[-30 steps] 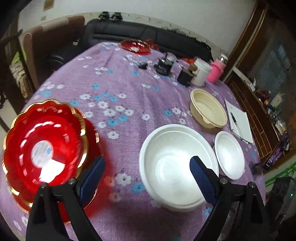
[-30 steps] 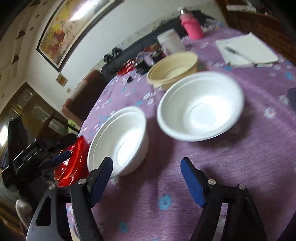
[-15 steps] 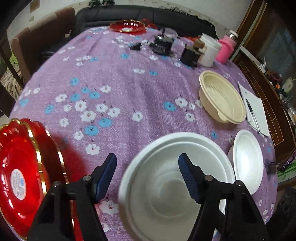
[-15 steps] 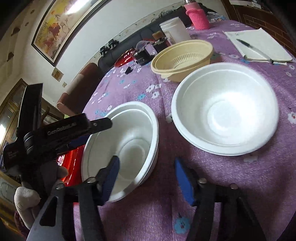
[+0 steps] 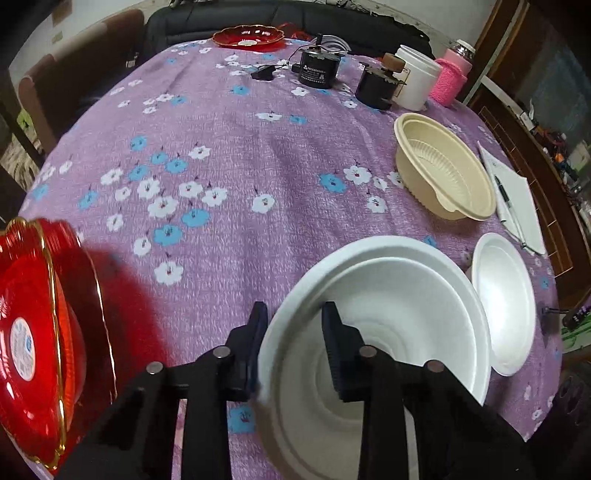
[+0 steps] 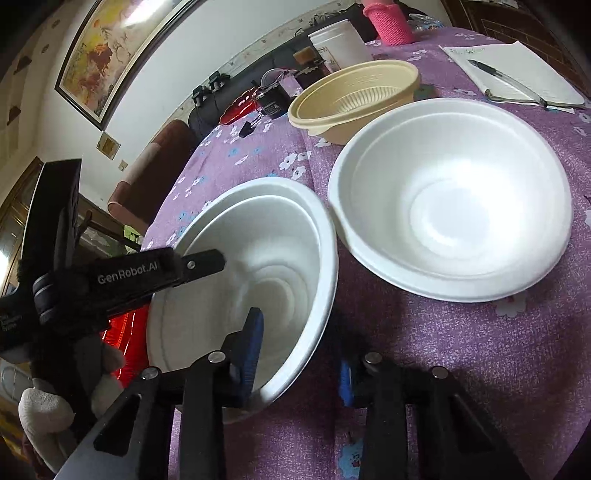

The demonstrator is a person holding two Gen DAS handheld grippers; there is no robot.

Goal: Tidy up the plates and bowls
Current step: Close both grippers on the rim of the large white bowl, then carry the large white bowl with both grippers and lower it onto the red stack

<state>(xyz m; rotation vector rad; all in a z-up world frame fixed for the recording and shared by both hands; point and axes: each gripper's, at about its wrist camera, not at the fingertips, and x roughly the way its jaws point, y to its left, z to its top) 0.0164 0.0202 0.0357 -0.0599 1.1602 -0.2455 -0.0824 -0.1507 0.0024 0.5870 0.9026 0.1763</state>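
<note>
Both jaws closing since earlier | left gripper, right gripper straddle bowl rim

Tally on the purple flowered tablecloth:

- White foam bowls: two, one large and a second just beside it.
- Cream plastic bowl: one.
- Red gold-rimmed plates: two, one at the near edge and one at the far edge.
- White tub: one.
- Pink-sleeved bottle: one.
- Dark canisters: two ( and; contents not readable).
- Notepad: one, with one pen.
</note>
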